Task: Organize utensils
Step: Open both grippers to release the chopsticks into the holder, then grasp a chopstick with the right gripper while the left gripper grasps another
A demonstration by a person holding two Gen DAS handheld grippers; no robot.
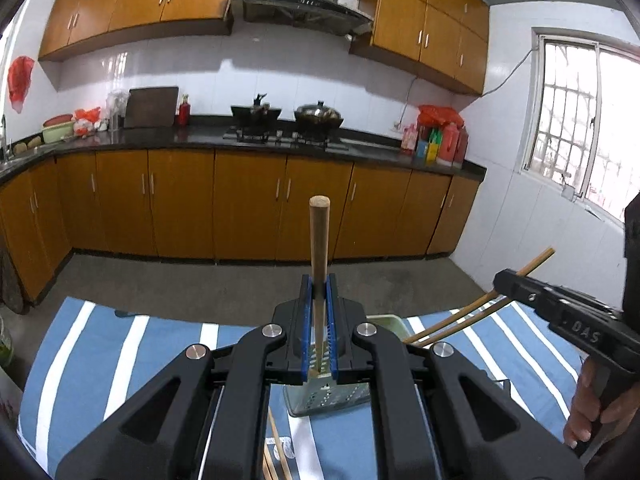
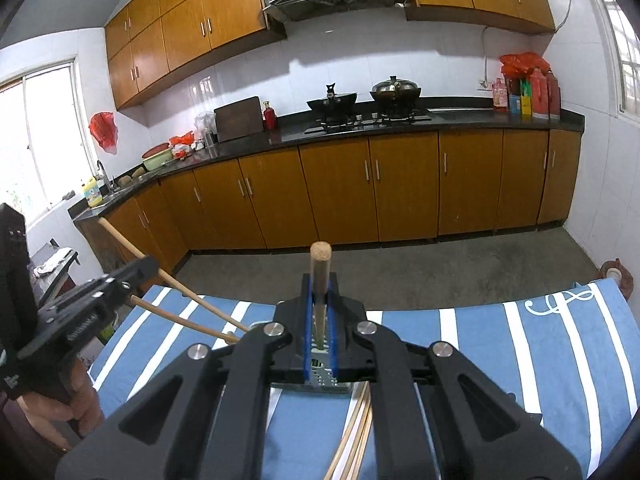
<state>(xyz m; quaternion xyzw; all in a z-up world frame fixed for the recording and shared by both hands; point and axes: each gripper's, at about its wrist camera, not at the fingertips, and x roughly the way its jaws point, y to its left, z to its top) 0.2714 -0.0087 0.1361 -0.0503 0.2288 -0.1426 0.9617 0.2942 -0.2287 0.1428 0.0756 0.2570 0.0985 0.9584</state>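
My left gripper (image 1: pixel 319 292) is shut on wooden chopsticks (image 1: pixel 319 240) that stand up between its blue pads. It shows in the right wrist view as the left gripper (image 2: pixel 146 270), and two sticks (image 2: pixel 192 300) slant down from it toward the table's middle. My right gripper (image 2: pixel 320 292) is shut on chopsticks (image 2: pixel 320 268) as well. Seen from the left wrist, the right gripper (image 1: pixel 504 280) has its sticks (image 1: pixel 472 314) slanting down toward a green perforated holder (image 1: pixel 328 404), also seen as the holder (image 2: pixel 328 384). My own grippers hide the sticks' lower ends. Loose chopsticks (image 2: pixel 352 440) lie on the cloth.
A blue cloth with white stripes (image 1: pixel 120 360) covers the table. Bare grey floor (image 2: pixel 440 272) lies past its far edge, then orange cabinets and a dark counter with a stove. A person's hand (image 1: pixel 588 412) grips the right handle.
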